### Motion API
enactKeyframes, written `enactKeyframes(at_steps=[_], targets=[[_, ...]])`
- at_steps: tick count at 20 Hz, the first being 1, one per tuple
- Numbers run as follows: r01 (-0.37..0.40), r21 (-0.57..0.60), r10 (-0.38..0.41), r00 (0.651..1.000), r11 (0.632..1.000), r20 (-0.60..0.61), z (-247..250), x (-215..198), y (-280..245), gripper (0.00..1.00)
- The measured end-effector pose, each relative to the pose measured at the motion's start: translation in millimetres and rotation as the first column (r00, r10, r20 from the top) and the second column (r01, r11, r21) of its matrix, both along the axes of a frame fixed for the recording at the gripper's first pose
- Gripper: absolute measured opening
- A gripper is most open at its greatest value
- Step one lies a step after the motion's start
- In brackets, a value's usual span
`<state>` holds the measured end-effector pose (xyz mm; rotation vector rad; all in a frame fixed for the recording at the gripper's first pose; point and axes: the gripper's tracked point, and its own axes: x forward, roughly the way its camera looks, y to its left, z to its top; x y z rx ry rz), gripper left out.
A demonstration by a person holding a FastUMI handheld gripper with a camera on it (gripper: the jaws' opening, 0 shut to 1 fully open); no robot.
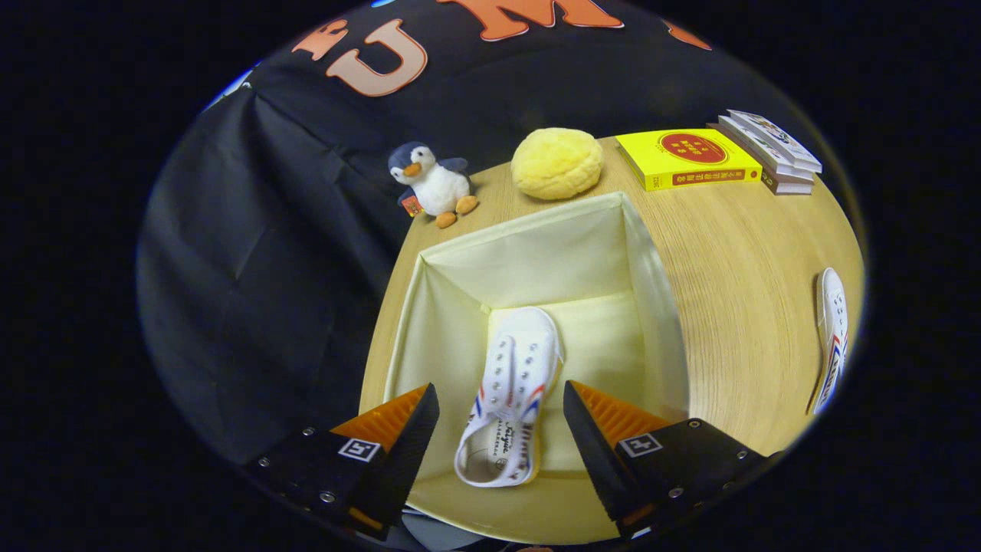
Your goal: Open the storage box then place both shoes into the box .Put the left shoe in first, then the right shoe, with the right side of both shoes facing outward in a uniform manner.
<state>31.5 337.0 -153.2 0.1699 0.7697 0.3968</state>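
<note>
The cream fabric storage box (552,238) stands open on the wooden table, straight ahead of my fingers. A white canvas shoe (512,383) with red and blue stripes lies on the box floor, toe pointing away, seen between my two fingers but below them. My gripper (502,429) hovers above the box, open, with nothing touching either finger. The second white shoe (831,337) lies on the table well to the right of the box.
Beyond the box sit a plush penguin (431,184) and a round yellow cushion (557,162). A yellow book (686,157) and a small stack of books (770,149) lie at the far right. Black cloth drapes to the left of the table (743,291).
</note>
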Motion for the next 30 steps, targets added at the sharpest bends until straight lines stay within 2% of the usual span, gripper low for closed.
enactKeyframes(at_steps=[5, 8, 12, 17, 20, 25, 30], targets=[[-0.015, 0.024, 0.012, 0.995, 1.000, 0.099, 50.2, -4.8, -44.0, 0.98], [0.019, 0.033, -0.023, 0.991, 0.999, 0.134, 67.6, -1.3, -90.3, 0.98], [0.113, -0.003, -0.111, 0.981, 0.994, 0.161, 69.6, 6.5, -178.4, 0.98], [0.267, -0.072, -0.253, 0.955, 0.961, 0.155, 41.6, 12.3, -300.9, 0.98], [0.327, -0.111, -0.314, 0.942, 0.938, 0.120, 17.0, 10.8, -361.7, 0.99], [0.376, -0.126, -0.372, 0.927, 0.918, 0.056, -24.4, 13.9, -424.5, 0.99], [0.353, -0.185, -0.364, 0.931, 0.917, -0.030, -66.8, 12.1, -443.2, 0.97]])
